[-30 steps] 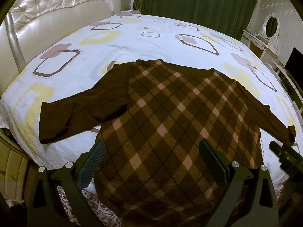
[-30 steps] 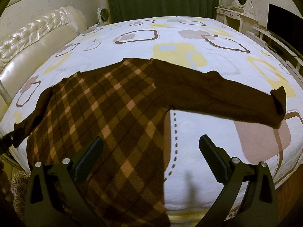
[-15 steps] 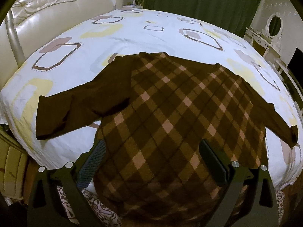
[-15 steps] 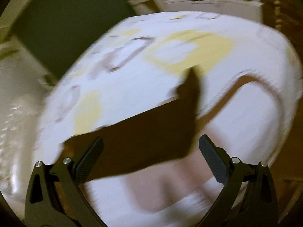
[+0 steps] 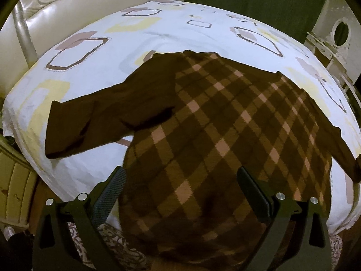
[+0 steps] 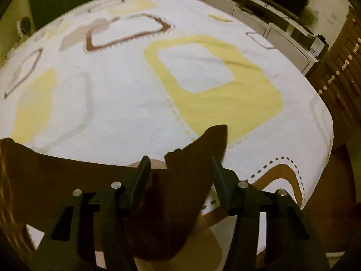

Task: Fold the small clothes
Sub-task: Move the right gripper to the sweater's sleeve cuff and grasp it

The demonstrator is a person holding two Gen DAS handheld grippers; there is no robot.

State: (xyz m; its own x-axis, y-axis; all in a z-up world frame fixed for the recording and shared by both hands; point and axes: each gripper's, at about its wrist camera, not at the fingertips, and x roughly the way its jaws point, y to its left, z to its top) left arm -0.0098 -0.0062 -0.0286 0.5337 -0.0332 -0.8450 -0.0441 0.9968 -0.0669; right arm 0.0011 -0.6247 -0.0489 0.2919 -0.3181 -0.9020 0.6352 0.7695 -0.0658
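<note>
Sweater sleeve (image 6: 180, 180) between closing right claw (image 6: 180, 169), untouched

Dim, yellowish room light, bent fisheye pictures.
Bright on the white bedsheet (image 5: 94, 83), dark at the round corners; a little blurry in the right wrist view, sharper in the left.

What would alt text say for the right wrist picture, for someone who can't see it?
The end of a dark brown sleeve lies between the two black fingers of the right gripper, which are closing on it. It rests on a bed with a white sheet printed with yellow and brown squares; white furniture stands behind.
</note>
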